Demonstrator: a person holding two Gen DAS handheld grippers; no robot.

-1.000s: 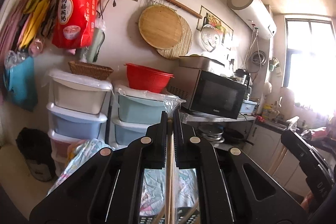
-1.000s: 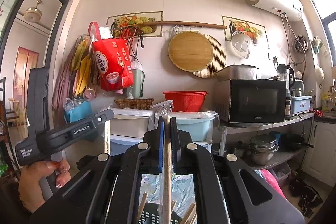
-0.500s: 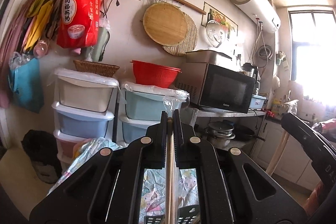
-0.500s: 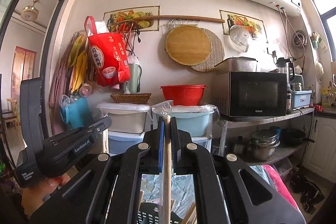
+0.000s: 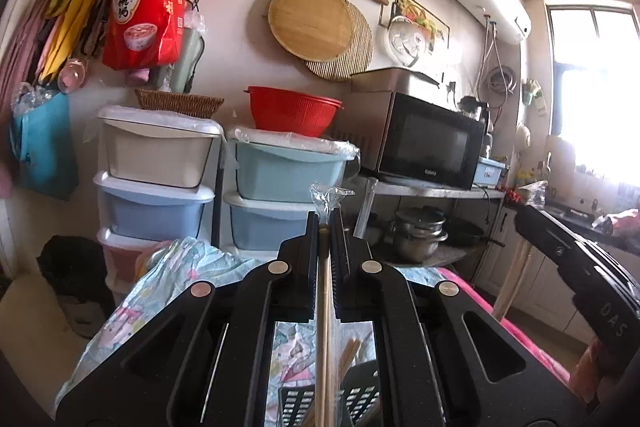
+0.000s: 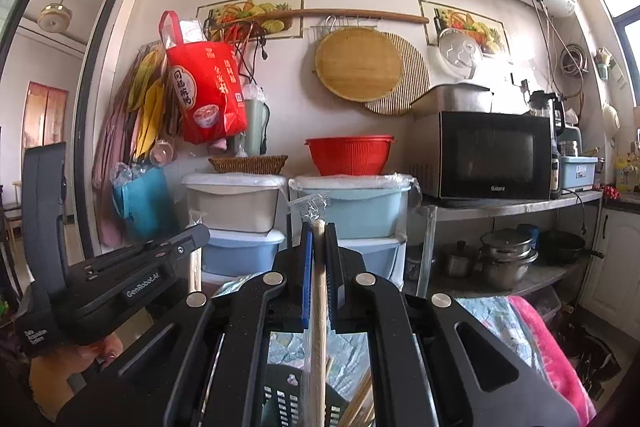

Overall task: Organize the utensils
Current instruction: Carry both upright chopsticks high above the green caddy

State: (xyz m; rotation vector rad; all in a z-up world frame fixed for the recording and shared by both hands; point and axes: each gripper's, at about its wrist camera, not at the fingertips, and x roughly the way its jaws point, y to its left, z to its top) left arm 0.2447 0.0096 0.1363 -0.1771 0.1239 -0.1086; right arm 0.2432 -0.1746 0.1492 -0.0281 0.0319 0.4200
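My left gripper (image 5: 324, 223) is shut on a plastic-wrapped pair of wooden chopsticks (image 5: 325, 327) that stands upright between its fingers. My right gripper (image 6: 318, 227) is shut on another wrapped wooden chopstick pair (image 6: 318, 327), also upright. Both hang just above a black slotted basket (image 5: 294, 403) (image 6: 280, 399) at the bottom of each view, with loose chopsticks (image 6: 360, 403) lying in it. In the right wrist view a hand (image 6: 60, 371) holds the left tool's black body (image 6: 120, 287) at the left edge.
The basket rests on a patterned cloth (image 5: 160, 287), with a pink cloth (image 6: 548, 347) to the right. Behind stand stacked plastic drawers (image 5: 160, 183), a red colander (image 5: 292, 111), a microwave (image 6: 488, 155) on a metal shelf, and pots (image 6: 504, 259) below.
Both grippers have sunk, each still shut on its chopsticks. The room has slid up in both views and more of the basket shows at the bottom.
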